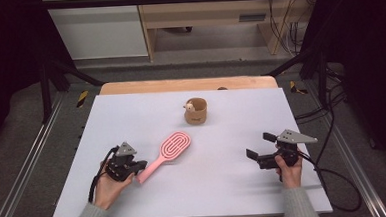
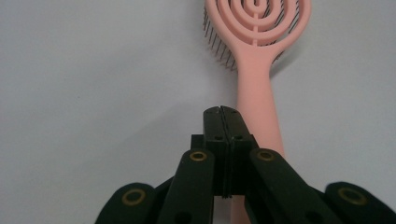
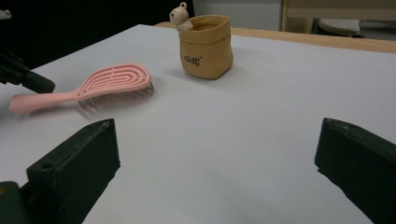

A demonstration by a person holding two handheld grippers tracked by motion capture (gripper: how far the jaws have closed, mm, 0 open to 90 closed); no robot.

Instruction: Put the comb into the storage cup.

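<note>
A: Where the left gripper (image 1: 140, 166) sits, list it first: jaws pressed together with nothing between them, tips just beside the handle end of the hairbrush (image 1: 169, 152), near the front left of the table (image 1: 235, 196).

B: Entry agreed. From the left gripper view, the shut jaws lie to the left of the pink handle and slightly over it; whether they touch it I cannot tell.

A: Item two, hairbrush: pink, oval open-work head, bristles down, lying flat at a slant, head toward the middle of the table, handle toward the left hand (image 1: 107, 185).

B: Item three, right gripper (image 1: 259, 147): jaws spread wide, empty, held near the front right, well apart from the brush.

A: Item four, pouch (image 1: 196, 111): small, tan, upright, with a little bear figure at its rim, standing beyond the brush head toward the far edge.

B: Risks, as judged. With the jaws shut, a forward move would likely nudge the handle and swing the brush round instead of taking it. The jaws must open first.

A: Second risk: a pinch at the very end of the handle may let the heavier head droop or twist out once lifted.
</note>
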